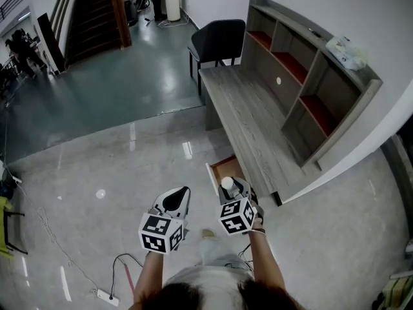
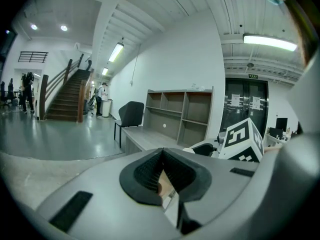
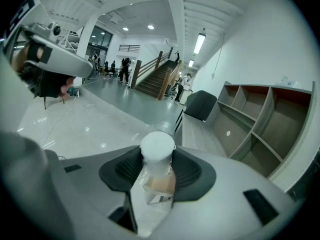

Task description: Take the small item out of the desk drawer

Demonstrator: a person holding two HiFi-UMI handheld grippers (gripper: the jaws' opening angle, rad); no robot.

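Clamping the white-capped bottle (image 3: pixel 158 156) in the right gripper (image 3: pixel 157 169) over the open drawer (image 1: pixel 222 170), left gripper (image 2: pixel 162 176) closed empty alongside: best to lift straight, squeeze firm, stay upright, clear the desk (image 1: pixel 245 121) edge.

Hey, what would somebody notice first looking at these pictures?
A small white-capped bottle sits clamped in the right gripper, held over the open drawer at the near end of the grey desk. Beside it, the left gripper hangs shut and empty.
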